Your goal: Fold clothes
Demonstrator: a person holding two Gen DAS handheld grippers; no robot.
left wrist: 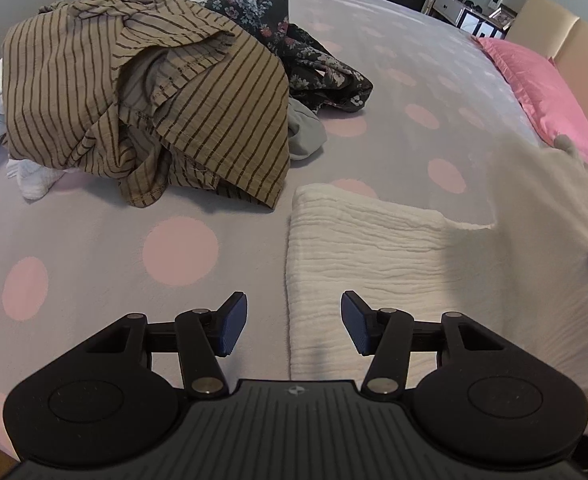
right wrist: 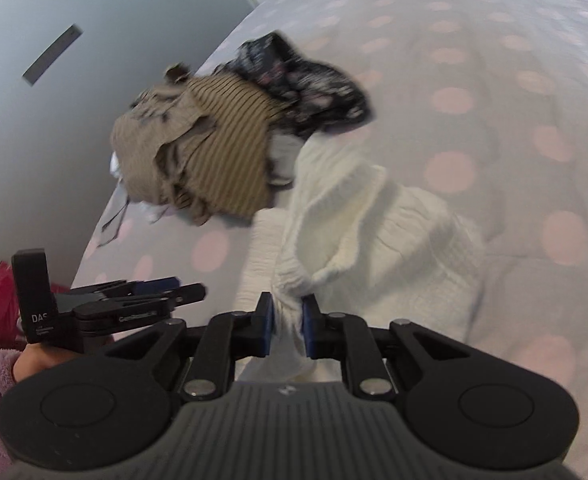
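Observation:
A white crinkled garment [left wrist: 374, 256] lies partly folded on the bed; its right part is lifted and blurred. My left gripper [left wrist: 294, 326] is open and empty, hovering over the garment's left edge. My right gripper [right wrist: 288, 326] is shut on a bunched part of the white garment [right wrist: 374, 232] and holds it up above the bed. The left gripper also shows at the left of the right wrist view [right wrist: 166, 294].
A pile of clothes sits further back: a tan striped garment [left wrist: 142, 96], a dark floral one [left wrist: 294, 44], white and grey pieces beneath. A pink pillow [left wrist: 546, 96] lies at the headboard. The bedspread [left wrist: 174, 256] is grey with pink dots.

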